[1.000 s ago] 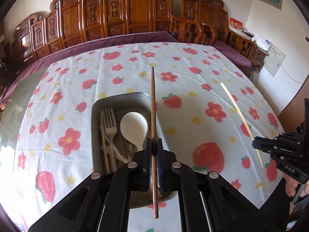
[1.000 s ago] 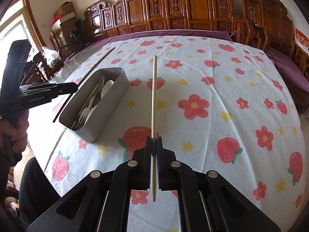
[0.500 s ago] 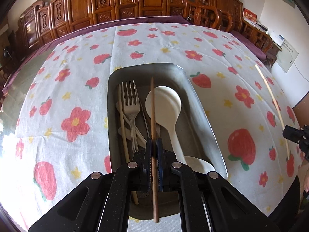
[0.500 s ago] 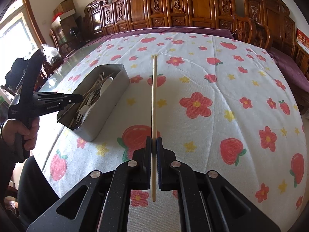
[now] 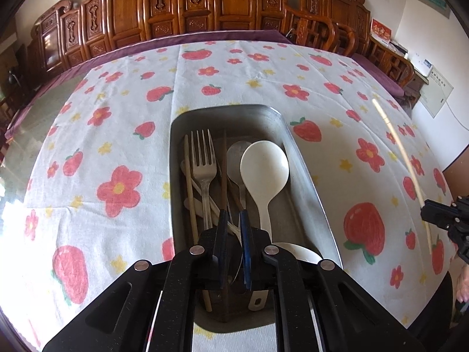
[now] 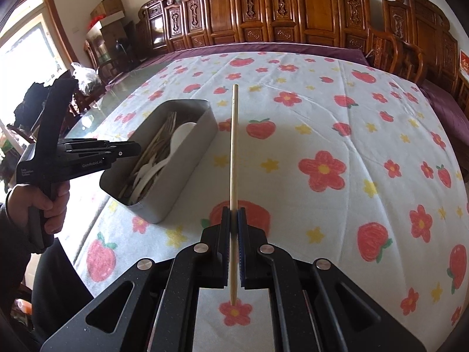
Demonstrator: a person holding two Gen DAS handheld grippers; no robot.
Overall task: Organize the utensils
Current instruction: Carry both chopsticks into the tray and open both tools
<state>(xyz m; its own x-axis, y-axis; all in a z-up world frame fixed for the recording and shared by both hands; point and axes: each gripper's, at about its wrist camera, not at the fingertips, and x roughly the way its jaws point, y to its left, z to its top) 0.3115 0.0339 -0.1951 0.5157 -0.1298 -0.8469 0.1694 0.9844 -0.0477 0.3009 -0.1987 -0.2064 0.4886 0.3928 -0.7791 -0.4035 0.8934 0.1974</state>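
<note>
A grey metal utensil box (image 5: 304, 170) holds a fork (image 5: 202, 158), a white spoon (image 5: 263, 161), a pale chopstick (image 5: 190, 187) and a dark brown chopstick (image 5: 224, 182). My left gripper (image 5: 233, 220) hovers over the box's near end, jaws slightly apart, and the dark chopstick lies loose in the box beside the left pad. My right gripper (image 6: 233, 214) is shut on a light wooden chopstick (image 6: 233, 146) held above the tablecloth, right of the box (image 6: 187, 158). The left gripper shows in the right wrist view (image 6: 129, 149).
The table carries a white cloth with strawberries and flowers (image 6: 322, 170). Carved wooden chairs (image 5: 234, 3) line the far side. The right gripper and its chopstick show at the right edge of the left wrist view (image 5: 439, 214).
My left gripper lowered the dark chopstick into the box and opened, releasing it. My right gripper kept its hold on the light chopstick, nearly still.
</note>
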